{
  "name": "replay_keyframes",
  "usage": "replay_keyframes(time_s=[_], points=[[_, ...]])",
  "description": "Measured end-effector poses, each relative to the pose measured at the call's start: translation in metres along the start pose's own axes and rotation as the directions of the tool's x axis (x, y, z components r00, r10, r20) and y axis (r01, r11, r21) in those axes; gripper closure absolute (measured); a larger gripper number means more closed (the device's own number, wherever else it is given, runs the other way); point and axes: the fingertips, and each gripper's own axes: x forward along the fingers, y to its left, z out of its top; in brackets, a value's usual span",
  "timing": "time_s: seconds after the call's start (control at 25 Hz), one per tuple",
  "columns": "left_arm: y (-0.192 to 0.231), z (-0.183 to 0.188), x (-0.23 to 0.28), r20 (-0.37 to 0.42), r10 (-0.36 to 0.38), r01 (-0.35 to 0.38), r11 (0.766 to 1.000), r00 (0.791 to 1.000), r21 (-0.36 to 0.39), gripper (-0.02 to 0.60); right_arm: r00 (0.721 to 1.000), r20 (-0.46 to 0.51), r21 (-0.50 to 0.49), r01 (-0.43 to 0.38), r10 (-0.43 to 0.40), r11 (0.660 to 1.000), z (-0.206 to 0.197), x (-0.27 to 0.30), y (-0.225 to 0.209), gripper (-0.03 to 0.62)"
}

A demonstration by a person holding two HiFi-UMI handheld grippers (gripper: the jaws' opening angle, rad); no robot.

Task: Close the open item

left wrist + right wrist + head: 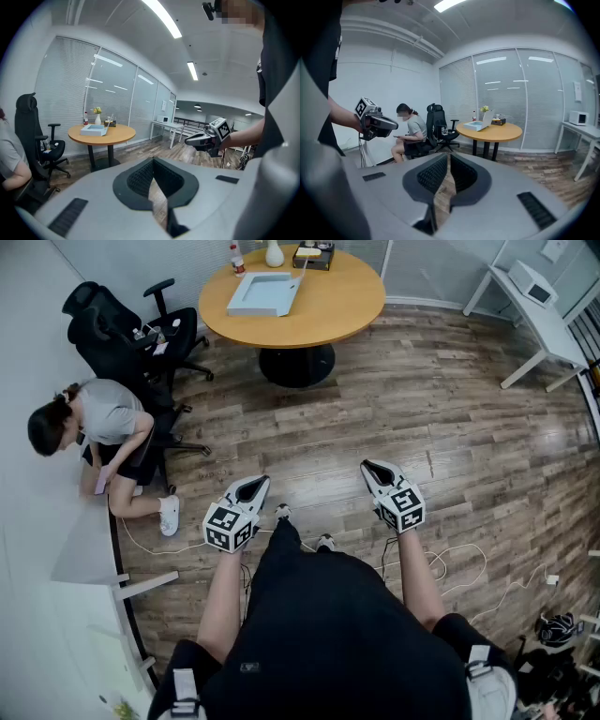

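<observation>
A pale blue box [262, 293] with its lid raised lies on the round wooden table [337, 306] at the far side of the room. It also shows in the left gripper view as the box [93, 131] and in the right gripper view as the box [478, 125]. Both grippers are held in the air in front of the person, well short of the table. My left gripper [251, 486] [153, 161] is shut with nothing in it. My right gripper [375, 468] [449, 157] is shut too and holds nothing.
A person [103, 427] sits low at the left wall beside a black office chair [141, 334]. A white desk [539, 310] with a small appliance [532, 282] stands at the right. Cables [450, 563] lie on the wood floor. A vase [274, 253] and a dark tray [314, 256] share the table.
</observation>
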Motion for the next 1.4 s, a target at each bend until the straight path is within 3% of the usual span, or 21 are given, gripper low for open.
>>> replay_keyframes(time_s=[0.24, 0.56, 0.88, 1.2, 1.4], points=[[0.023, 0.004, 0.008, 0.012, 0.002, -0.002, 1.000, 1.000, -0.004, 0.575, 1.000, -0.014, -0.022, -0.016, 0.016, 1.000, -0.009, 0.019, -0.005, 0.574], [0.062, 0.016, 0.017, 0.016, 0.001, -0.001, 1.000, 1.000, -0.016, 0.575, 1.000, 0.009, 0.017, 0.004, -0.004, 1.000, 0.014, 0.056, -0.014, 0.574], [0.129, 0.025, 0.019, 0.015, -0.004, 0.005, 0.999, 1.000, -0.031, 0.575, 1.000, 0.027, 0.028, -0.007, 0.007, 1.000, 0.038, 0.107, -0.006, 0.574], [0.198, 0.035, 0.024, 0.021, -0.040, 0.041, 0.999, 0.999, -0.029, 0.575, 0.998, 0.006, 0.040, 0.057, -0.058, 0.998, 0.051, 0.162, -0.006, 0.574], [0.230, 0.043, 0.019, 0.028, -0.027, 0.028, 0.999, 0.999, -0.035, 0.575, 0.998, -0.003, 0.039, 0.058, -0.058, 0.998, 0.060, 0.188, 0.001, 0.574]])
